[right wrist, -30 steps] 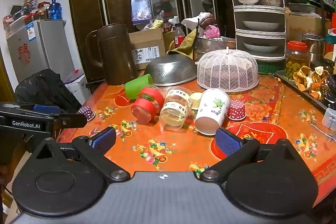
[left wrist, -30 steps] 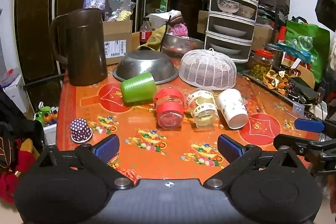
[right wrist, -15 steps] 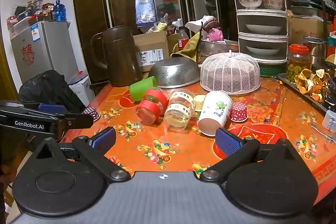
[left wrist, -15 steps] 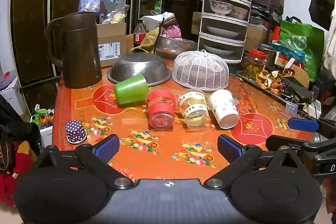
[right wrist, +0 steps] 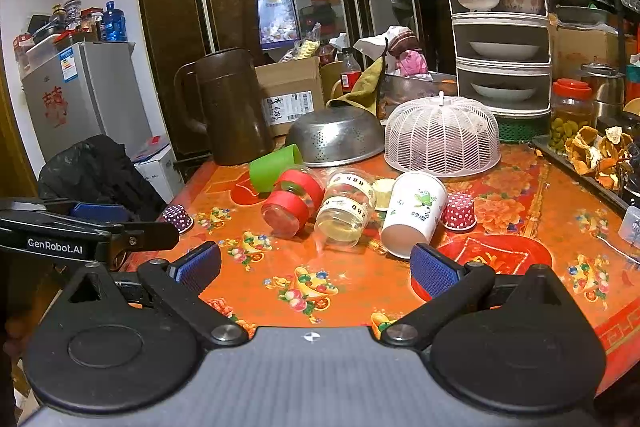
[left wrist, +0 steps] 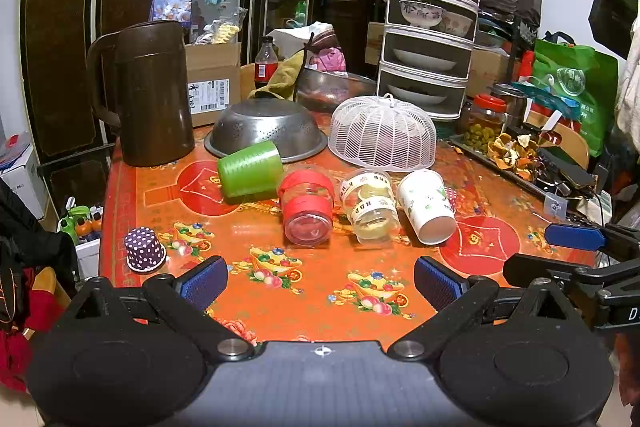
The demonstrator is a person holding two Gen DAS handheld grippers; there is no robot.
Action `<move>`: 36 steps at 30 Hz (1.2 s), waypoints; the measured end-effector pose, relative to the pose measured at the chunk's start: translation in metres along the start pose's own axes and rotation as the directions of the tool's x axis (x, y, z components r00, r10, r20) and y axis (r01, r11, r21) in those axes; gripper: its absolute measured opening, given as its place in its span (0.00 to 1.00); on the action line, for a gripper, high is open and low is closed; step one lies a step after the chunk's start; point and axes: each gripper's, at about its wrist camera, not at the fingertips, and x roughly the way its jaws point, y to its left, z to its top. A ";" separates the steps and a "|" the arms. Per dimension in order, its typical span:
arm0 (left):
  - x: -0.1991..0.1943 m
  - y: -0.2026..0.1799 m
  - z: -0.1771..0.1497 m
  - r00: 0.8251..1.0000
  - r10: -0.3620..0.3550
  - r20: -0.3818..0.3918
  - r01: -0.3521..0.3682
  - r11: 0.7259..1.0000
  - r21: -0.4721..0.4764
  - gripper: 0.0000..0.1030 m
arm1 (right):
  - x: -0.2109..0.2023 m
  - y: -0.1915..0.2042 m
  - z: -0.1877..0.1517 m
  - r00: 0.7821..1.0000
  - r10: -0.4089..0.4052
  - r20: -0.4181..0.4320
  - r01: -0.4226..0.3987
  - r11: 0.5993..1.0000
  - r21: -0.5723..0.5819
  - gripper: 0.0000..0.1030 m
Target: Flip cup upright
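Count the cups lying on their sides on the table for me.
4: green cup nearest the brown jug, red-banded clear cup next, clear HBD cup, then white paper cup rightmost. The small dotted cups stand inverted, not tipped; others may be hidden.

We see bare cloth on the near side of the white paper cup (right wrist: 414, 213) — room to approach; a clear jar (right wrist: 346, 213) touches its left, a red dotted cup (right wrist: 459, 211) its right, a mesh dome (right wrist: 442, 135) behind.
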 end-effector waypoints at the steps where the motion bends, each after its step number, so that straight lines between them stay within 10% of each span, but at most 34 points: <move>1: 0.000 0.000 0.000 1.000 0.000 0.001 0.000 1.000 0.001 0.98 | 0.000 0.000 0.000 1.000 0.001 -0.002 -0.001 1.000 -0.001 0.99; 36: -0.001 -0.007 -0.002 1.000 -0.014 -0.014 0.014 1.000 0.002 0.98 | -0.003 -0.004 -0.003 1.000 0.008 -0.010 -0.008 1.000 0.012 0.99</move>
